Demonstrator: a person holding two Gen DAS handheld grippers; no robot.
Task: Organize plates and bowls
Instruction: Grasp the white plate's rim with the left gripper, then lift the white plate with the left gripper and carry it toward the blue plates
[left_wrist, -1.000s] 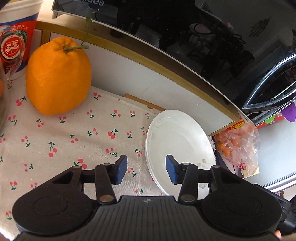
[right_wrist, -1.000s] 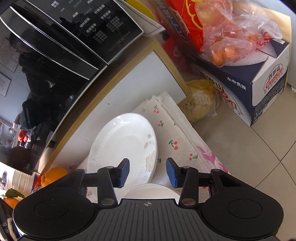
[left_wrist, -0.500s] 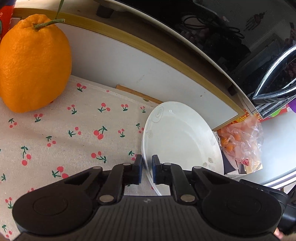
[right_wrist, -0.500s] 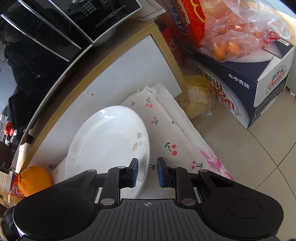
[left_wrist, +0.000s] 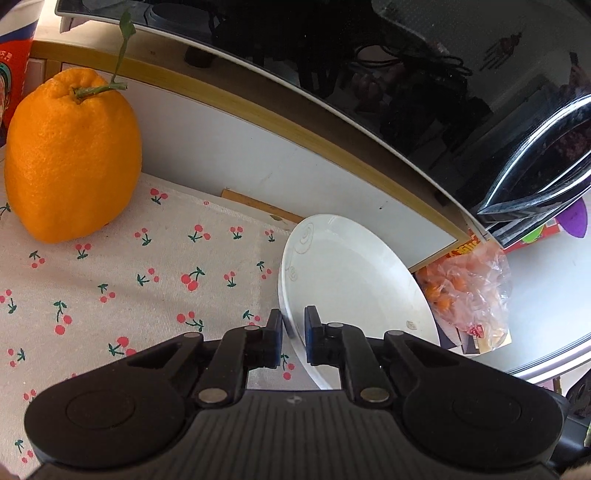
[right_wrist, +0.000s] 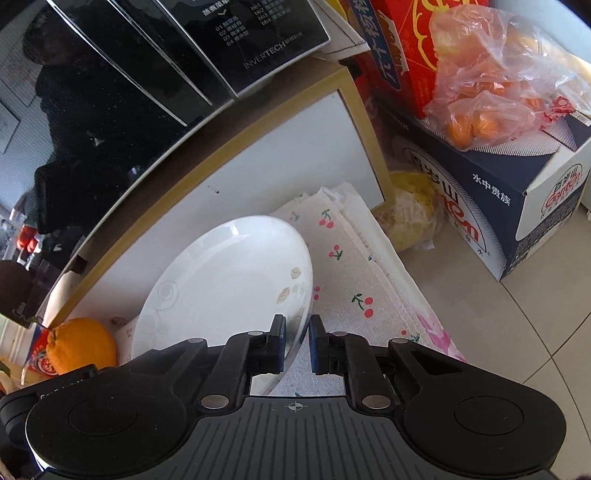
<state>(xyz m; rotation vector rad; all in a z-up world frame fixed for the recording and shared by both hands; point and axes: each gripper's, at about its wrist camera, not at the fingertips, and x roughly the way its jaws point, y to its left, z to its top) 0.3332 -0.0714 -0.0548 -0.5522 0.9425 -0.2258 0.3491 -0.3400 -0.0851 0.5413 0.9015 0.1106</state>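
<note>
The left gripper (left_wrist: 293, 338), wide open a second ago, has closed onto the near rim of the white plate (left_wrist: 351, 280), one finger on each face of the rim. The right gripper (right_wrist: 297, 343) has likewise narrowed from open to a pinch on the opposite rim of the plate (right_wrist: 229, 280). The plate now sits tilted, its gripped edges apparently raised off the cherry-print cloth (left_wrist: 147, 280), near the white panel (left_wrist: 258, 155) below the black appliance (left_wrist: 406, 74). The large orange (left_wrist: 74, 155) stands well apart. Judgement: grasp secured on both sides; the lift appears under way, and a thin glazed rim could slip.
</note>
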